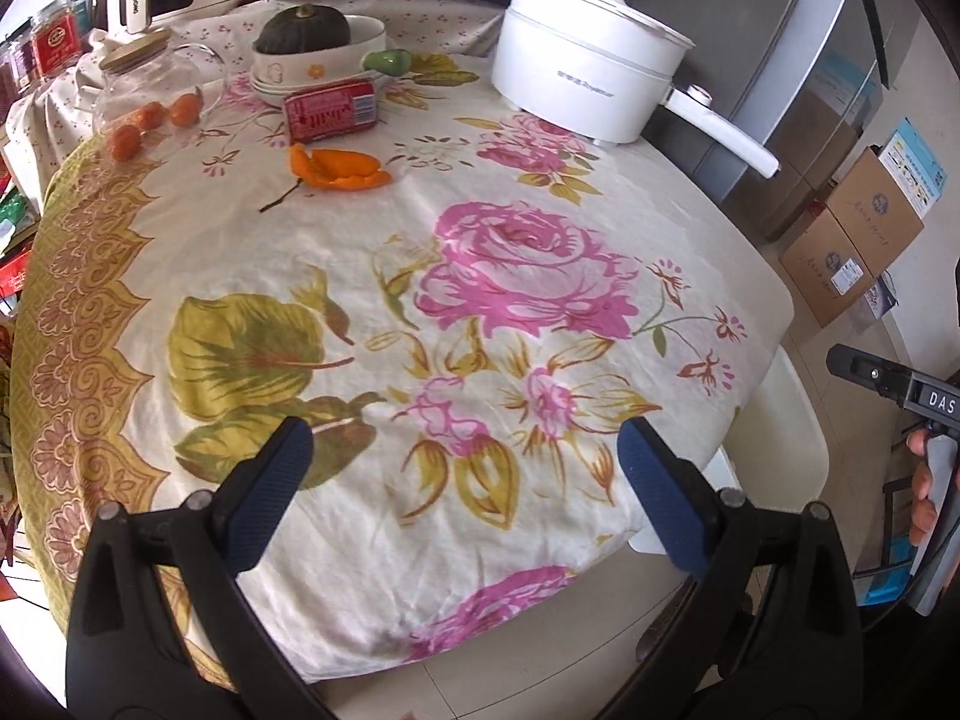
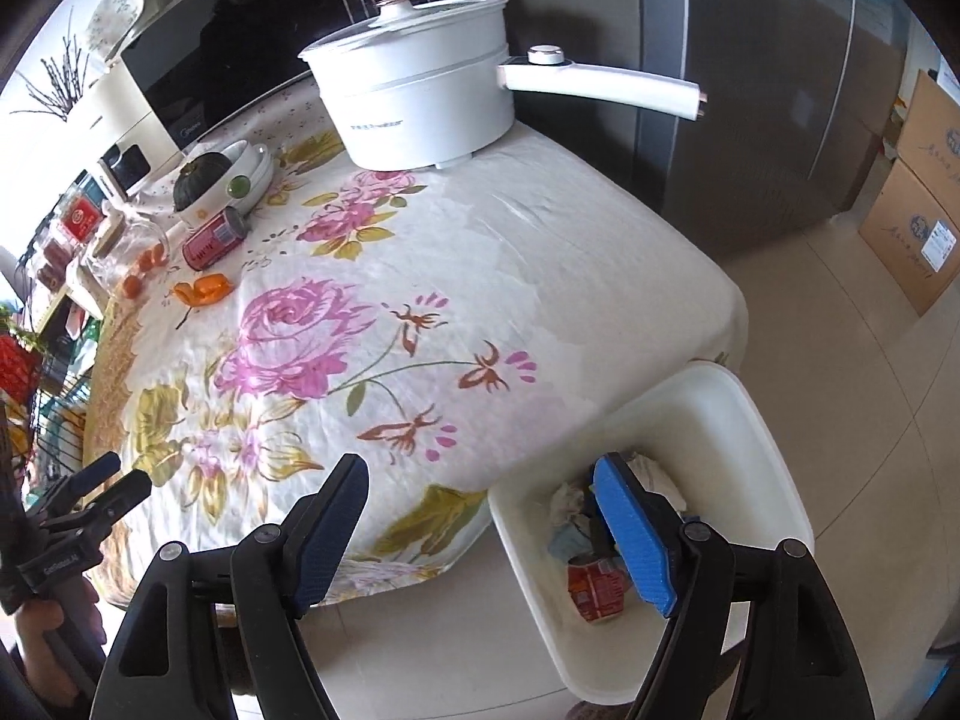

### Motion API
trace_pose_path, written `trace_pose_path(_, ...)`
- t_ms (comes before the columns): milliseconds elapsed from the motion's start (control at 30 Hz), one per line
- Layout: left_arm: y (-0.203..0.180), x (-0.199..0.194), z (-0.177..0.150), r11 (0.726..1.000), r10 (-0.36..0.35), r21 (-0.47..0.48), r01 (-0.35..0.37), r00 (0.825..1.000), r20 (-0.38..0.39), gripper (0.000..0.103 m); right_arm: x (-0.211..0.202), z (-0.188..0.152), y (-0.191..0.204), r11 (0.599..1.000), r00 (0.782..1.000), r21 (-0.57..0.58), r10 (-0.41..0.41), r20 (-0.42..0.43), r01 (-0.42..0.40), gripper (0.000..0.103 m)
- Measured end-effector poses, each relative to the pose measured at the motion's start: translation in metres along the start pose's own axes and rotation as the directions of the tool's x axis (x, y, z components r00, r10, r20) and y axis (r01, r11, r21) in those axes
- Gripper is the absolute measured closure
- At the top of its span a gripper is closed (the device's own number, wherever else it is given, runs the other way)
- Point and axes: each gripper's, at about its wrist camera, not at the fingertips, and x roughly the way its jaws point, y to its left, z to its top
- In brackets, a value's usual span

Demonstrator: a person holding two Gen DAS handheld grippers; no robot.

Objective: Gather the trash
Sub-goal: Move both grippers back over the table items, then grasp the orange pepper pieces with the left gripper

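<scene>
Left wrist view: orange peel [image 1: 339, 168] upper left — light, limp, probably slippery; pinch its raised edge.
Red can [image 1: 331, 107]: light, dents; grip across its sides.
Left hand-held gripper [image 1: 465, 456]: released.
Right hand-held gripper [image 2: 480, 504]: released, empty.

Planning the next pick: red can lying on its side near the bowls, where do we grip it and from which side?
Grip the red can across the middle of its round body, coming down from above. It lies on its side with the long axis running left-right in the left wrist view, so put the fingers on its near and far sides. Bowls crowd the far side, so that finger has less room. Left gripper is open.
</scene>
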Motion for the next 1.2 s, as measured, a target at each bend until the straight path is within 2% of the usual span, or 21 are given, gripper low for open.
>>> trace_pose_path(167, 0.026, 0.014, 0.021, 0.997, 0.067, 0.022, -0.068, 0.998, 0.008, 0.002, 0.020, 0.015, 0.031, 0.999, 0.999, -0.040, 0.019, -0.032, -0.020, 0.023)
trace_pose_path(267, 0.044, 0.031, 0.037, 0.995, 0.102, 0.016, -0.102, 0.995, 0.000, 0.002, 0.035, 0.031, 0.046, 0.996, 0.999, -0.090, -0.005, -0.046, 0.001, 0.023)
trace_pose_path(433, 0.073, 0.062, 0.067, 0.989, 0.119, -0.093, -0.117, 0.993, 0.020, 0.002, 0.061, 0.049, 0.058, 0.989, 0.997, -0.144, -0.025, -0.069, 0.015, 0.023)
trace_pose_path(600, 0.073, 0.092, 0.100, 0.983, 0.123, -0.144, -0.111, 0.989, 0.078, 0.002, 0.083, 0.064, 0.057, 0.985, 0.996, -0.170, -0.042, -0.074, 0.028, 0.023)
trace_pose_path(733, 0.070, 0.113, 0.124, 0.971, 0.171, -0.188, -0.148, 0.979, 0.110, 0.002, 0.099, 0.071, 0.051, 0.983, 0.995, -0.177, -0.060, -0.075, 0.046, 0.023)
trace_pose_path(833, 0.076, 0.126, 0.135, 0.944, 0.222, -0.276, -0.180, 0.966, 0.131, 0.002, 0.110, 0.073, 0.046, 0.984, 0.994, -0.171, -0.062, -0.089, 0.047, 0.023)
trace_pose_path(900, 0.076, 0.135, 0.142, 0.934, 0.263, -0.281, -0.220, 0.957, 0.125, 0.003, 0.115, 0.074, 0.044, 0.984, 0.993, -0.172, -0.067, -0.094, 0.050, 0.023)
trace_pose_path(1000, 0.077, 0.149, 0.146, 0.921, 0.301, -0.284, -0.266, 0.950, 0.088, 0.014, 0.119, 0.073, 0.042, 0.983, 0.992, -0.175, -0.073, -0.101, 0.055, 0.023)
trace_pose_path(1033, 0.077, 0.150, 0.145, 0.919, 0.311, -0.284, -0.274, 0.946, 0.094, 0.016, 0.120, 0.072, 0.042, 0.982, 0.992, -0.178, -0.077, -0.103, 0.058, 0.023)
trace_pose_path(1067, 0.076, 0.148, 0.143, 0.920, 0.316, -0.278, -0.278, 0.943, 0.101, 0.023, 0.121, 0.071, 0.042, 0.981, 0.991, -0.181, -0.081, -0.105, 0.062, 0.023)
trace_pose_path(1100, 0.076, 0.147, 0.141, 0.922, 0.314, -0.272, -0.277, 0.944, 0.104, 0.024, 0.122, 0.070, 0.043, 0.981, 0.991, -0.184, -0.087, -0.106, 0.066, 0.023)
trace_pose_path(1167, 0.076, 0.140, 0.134, 0.936, 0.284, -0.250, -0.249, 0.952, 0.114, 0.041, 0.121, 0.068, 0.043, 0.981, 0.990, -0.182, -0.093, -0.108, 0.073, 0.023)
trace_pose_path(1200, 0.077, 0.136, 0.130, 0.943, 0.266, -0.238, -0.233, 0.957, 0.119, 0.046, 0.120, 0.067, 0.043, 0.981, 0.990, -0.179, -0.094, -0.109, 0.073, 0.023)
